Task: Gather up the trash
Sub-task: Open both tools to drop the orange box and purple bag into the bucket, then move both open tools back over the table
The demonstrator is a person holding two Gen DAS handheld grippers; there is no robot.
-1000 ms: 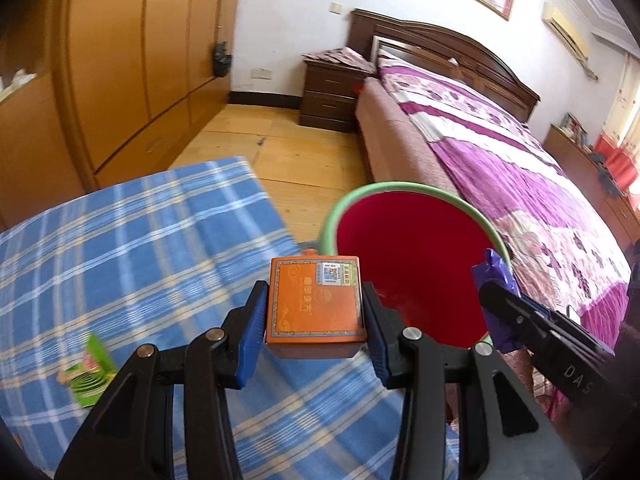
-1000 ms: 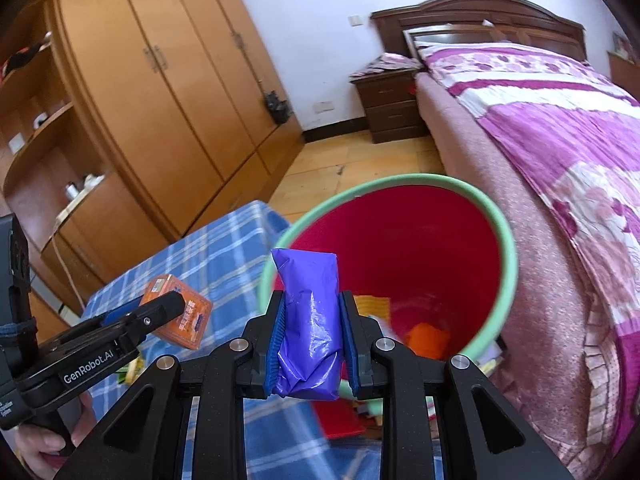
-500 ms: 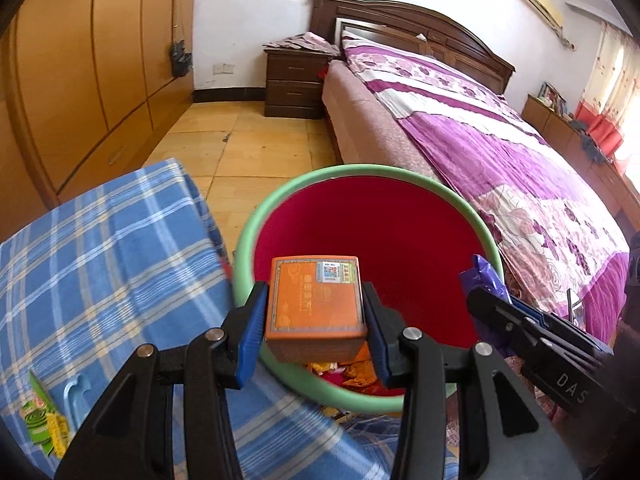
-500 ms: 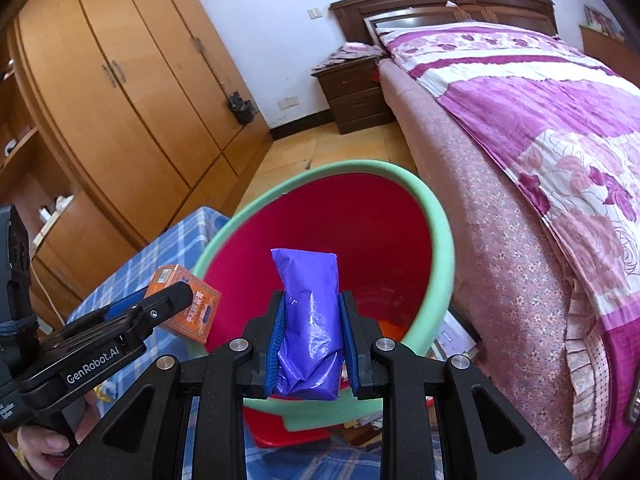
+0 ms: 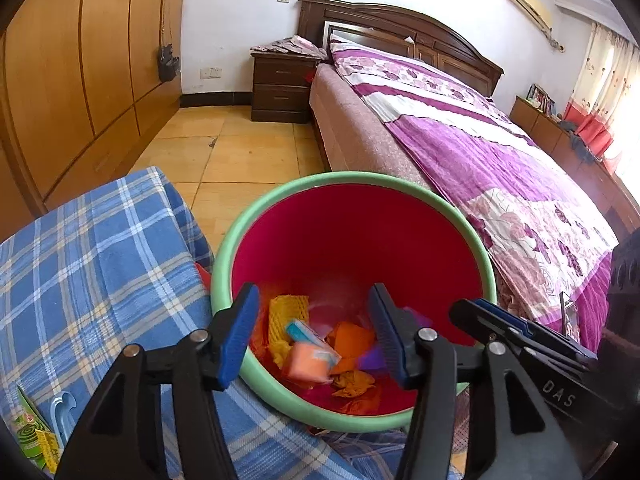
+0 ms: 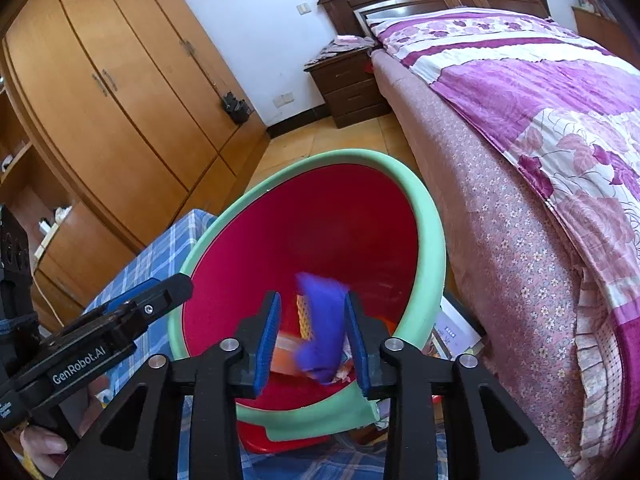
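Blurred purple wrapper (image 6: 322,324) hides bin (image 6: 424,216) trash behind it.

Two wrist fisheyes, angled steeply down, close above shared red bin (image 5: 352,240) (image 6: 320,216), bed (image 5: 500,152) behind

A table draped in a blue plaid cloth (image 5: 96,272) carries a green mosquito-coil packet (image 5: 30,436) and a pale blue plastic piece (image 5: 64,412) near its near-left corner. Beside the table's right edge, a red bin with a green rim (image 5: 256,208) stands on the tan tiled floor (image 5: 240,152).
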